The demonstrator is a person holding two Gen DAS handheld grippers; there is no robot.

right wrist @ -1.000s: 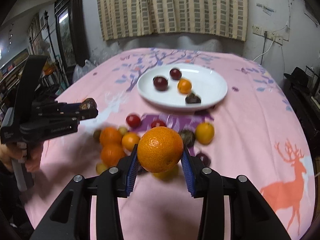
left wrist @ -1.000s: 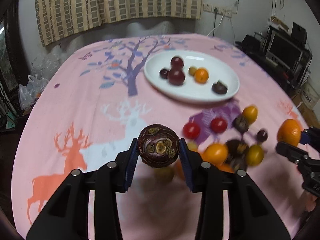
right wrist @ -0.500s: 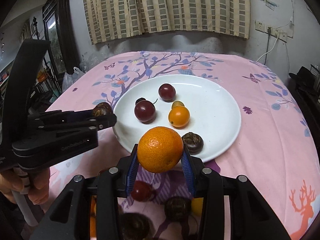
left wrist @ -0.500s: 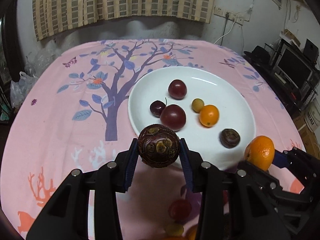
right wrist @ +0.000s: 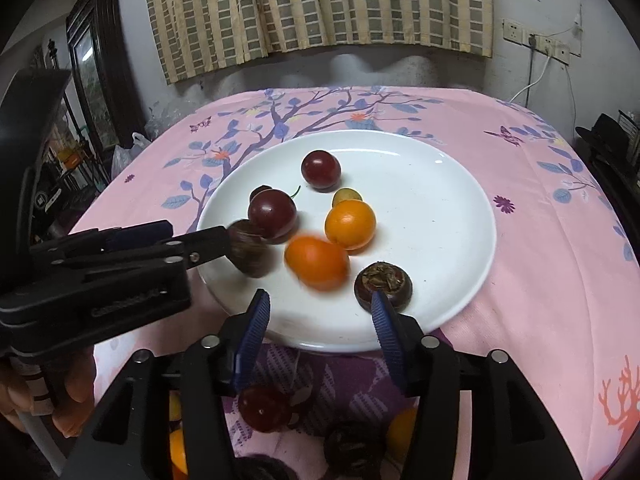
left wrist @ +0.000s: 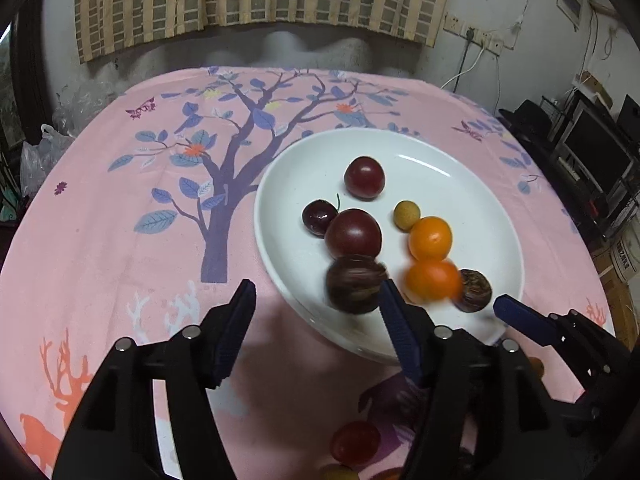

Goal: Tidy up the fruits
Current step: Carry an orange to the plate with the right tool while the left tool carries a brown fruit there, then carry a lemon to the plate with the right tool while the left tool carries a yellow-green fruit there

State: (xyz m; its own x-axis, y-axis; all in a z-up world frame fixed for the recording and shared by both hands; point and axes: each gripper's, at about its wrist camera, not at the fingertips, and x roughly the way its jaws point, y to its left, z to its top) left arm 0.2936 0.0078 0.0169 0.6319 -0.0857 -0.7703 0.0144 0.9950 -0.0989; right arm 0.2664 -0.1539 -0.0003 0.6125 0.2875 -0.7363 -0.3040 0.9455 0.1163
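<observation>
A pink tree-print cloth covers the worktop under a striped curtain. On the white plate [right wrist: 440,216], centre frame, a blurred orange [right wrist: 317,263] and a blurred dark brown fruit [right wrist: 252,254] look freshly dropped near its lower edge, among plums and a smaller orange. Both the left tongs [left wrist: 316,328] and right tongs [right wrist: 320,332] are opening, nothing between the jaws. The round fruits could roll over the shallow rim or knock their neighbours. More fruit waits at the bottom of the frame.

- One white plate [right wrist: 452,216] was there.
- Two oranges [right wrist: 350,224] lay on it.
- Two plums [right wrist: 321,169].
- Two brown mangosteens [right wrist: 383,284].
- One cherry [left wrist: 319,216].
- One small yellow-green fruit [left wrist: 406,214].
</observation>
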